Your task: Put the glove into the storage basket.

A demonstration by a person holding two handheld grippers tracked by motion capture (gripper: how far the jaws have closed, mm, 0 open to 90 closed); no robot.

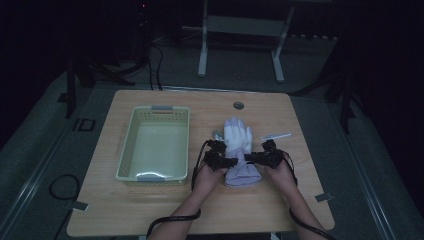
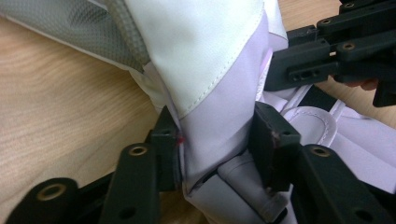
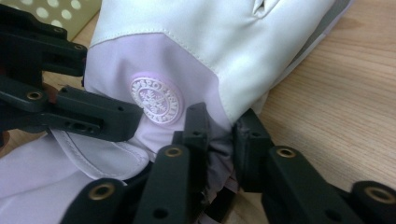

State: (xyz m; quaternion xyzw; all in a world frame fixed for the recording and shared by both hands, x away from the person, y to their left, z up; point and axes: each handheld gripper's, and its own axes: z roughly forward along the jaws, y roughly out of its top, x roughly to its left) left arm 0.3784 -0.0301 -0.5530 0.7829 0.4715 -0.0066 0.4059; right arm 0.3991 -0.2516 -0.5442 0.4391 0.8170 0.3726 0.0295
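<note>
Two hand-held grippers, left hand-held gripper (image 1: 226,161) and right hand-held gripper (image 1: 254,158), pinching opposite sides of white ski glove (image 1: 239,150) at wrist, flat on bench (image 1: 150,210), right of pale green basket (image 1: 131,145).

My work surface is a light wooden table (image 1: 150,210) with rounded corners and a round grommet (image 1: 238,105) near its far edge. On it, to my left, sits a pale green perforated plastic basket (image 1: 126,150). A white-and-lilac padded glove (image 1: 238,135) lies flat at the middle, fingers pointing away from me. Just right of it lies a small clear packet (image 1: 276,136).
</note>
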